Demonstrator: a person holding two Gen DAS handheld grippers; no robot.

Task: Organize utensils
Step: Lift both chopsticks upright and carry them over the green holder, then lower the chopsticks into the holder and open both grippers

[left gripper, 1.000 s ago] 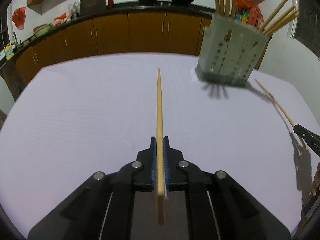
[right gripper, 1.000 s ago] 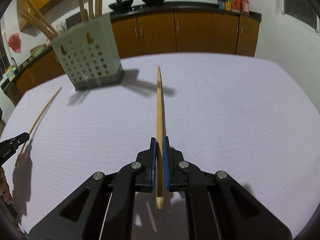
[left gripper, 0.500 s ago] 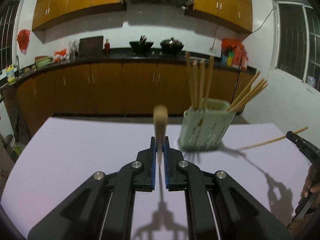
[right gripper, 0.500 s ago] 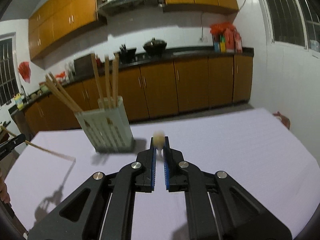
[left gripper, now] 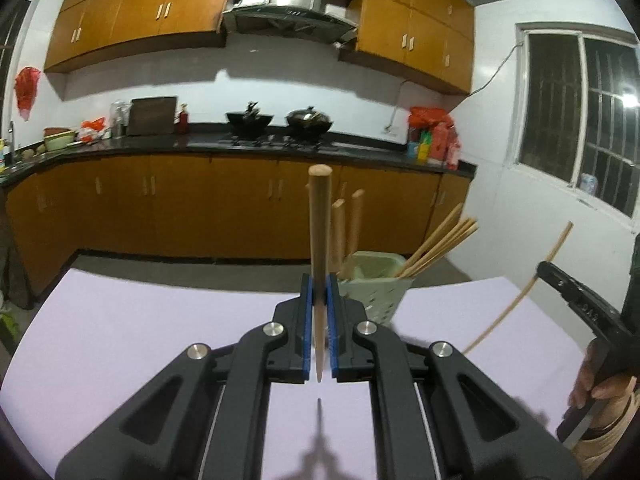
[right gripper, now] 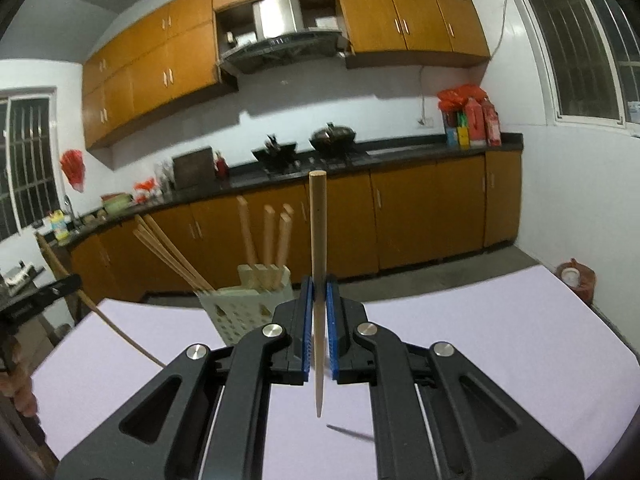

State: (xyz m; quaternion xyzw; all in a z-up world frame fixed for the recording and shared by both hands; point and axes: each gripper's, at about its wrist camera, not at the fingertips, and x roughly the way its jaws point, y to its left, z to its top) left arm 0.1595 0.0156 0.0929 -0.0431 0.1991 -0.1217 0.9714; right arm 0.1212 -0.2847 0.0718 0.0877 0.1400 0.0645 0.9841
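Each gripper, left and right, is clamped on one upright chopstick, thin tip down. The holder stands just ahead. Go slow, aim tips into holes.

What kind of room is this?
A home kitchen, most likely: woks sit on a stove under a range hood, with wooden cabinets along the counter. A chopstick holder stands on the table.
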